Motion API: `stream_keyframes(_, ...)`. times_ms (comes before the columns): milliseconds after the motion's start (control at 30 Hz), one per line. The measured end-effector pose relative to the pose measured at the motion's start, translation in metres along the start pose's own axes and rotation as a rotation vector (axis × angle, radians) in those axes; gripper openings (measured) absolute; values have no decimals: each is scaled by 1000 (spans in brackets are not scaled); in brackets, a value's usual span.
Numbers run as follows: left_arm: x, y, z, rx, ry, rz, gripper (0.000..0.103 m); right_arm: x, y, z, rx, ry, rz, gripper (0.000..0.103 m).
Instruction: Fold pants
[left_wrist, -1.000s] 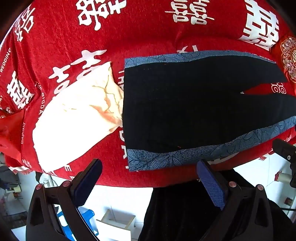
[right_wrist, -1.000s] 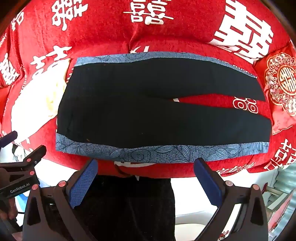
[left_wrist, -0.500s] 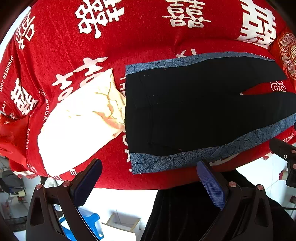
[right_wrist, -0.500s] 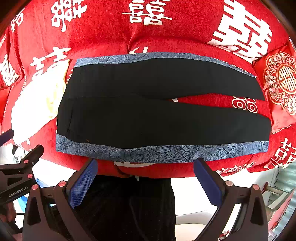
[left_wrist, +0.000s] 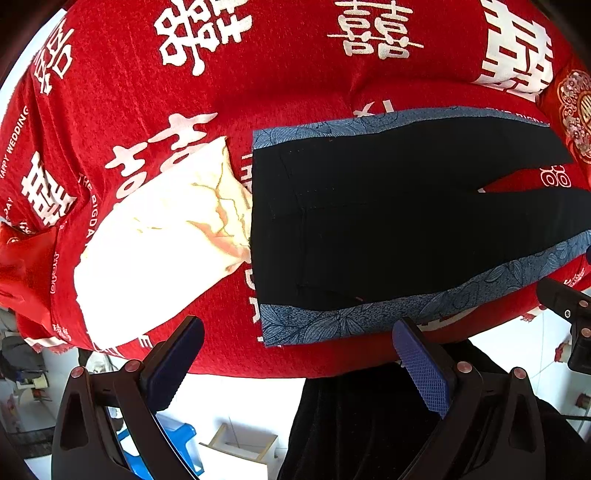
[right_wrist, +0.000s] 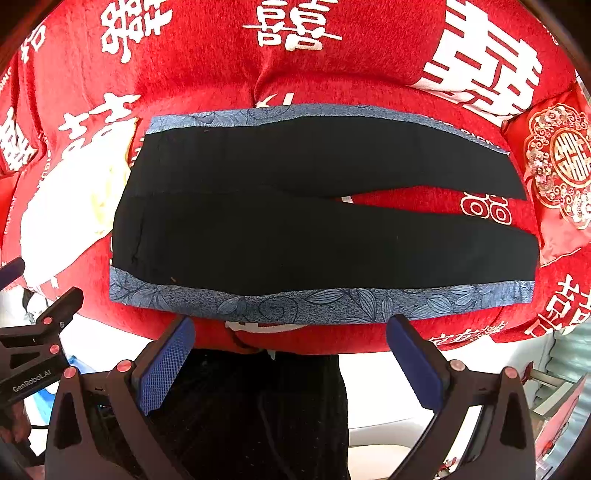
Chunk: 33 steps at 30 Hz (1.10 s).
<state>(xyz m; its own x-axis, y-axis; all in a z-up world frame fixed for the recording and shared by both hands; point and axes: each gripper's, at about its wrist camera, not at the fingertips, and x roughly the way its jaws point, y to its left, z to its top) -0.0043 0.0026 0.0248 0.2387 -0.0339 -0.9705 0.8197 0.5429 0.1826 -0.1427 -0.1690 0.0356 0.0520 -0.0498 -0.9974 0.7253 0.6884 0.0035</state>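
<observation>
Nearest, in the left wrist view: left claw (left_wrist: 295, 354) released, blue pads spread wide, nothing between them, poised just off the near edge of the red cloth (left_wrist: 229, 354). In the right wrist view: right claw (right_wrist: 291, 350) likewise released and empty, hovering just short of the near edge, roughly opposite the middle of the near trouser leg.

Just beyond: pants (right_wrist: 295, 229) spread flat on a surface draped in red cloth printed with white characters; whether bed or worktop beneath, impossible to tell. Waistband at left, two legs running to the right and parting in a narrow V. Black fabric throughout, with a blue leaf-patterned side band (right_wrist: 317, 304) along the near edge and a matching one along the far edge.

At left, touching the waistband: cream cloth (left_wrist: 155, 236), lying flat and brightly lit.

At far right: embroidered red cushion (right_wrist: 557, 166), just beside the leg ends.

Handling, as a judgement: light, soft, limp, apt to sag and slide between the pads unless pinched firmly; no fragility. Folding not yet begun. Best holds: near patterned band at the waistband corner for the left claw and near the hem for the right, lifting together and carrying the near leg over the far one.
</observation>
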Motion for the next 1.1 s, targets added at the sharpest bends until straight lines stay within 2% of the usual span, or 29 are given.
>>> stream_keyframes(1100,-5,13,-2,-26,-22,-37,103,-8,8,-1,10,-22,-40,103)
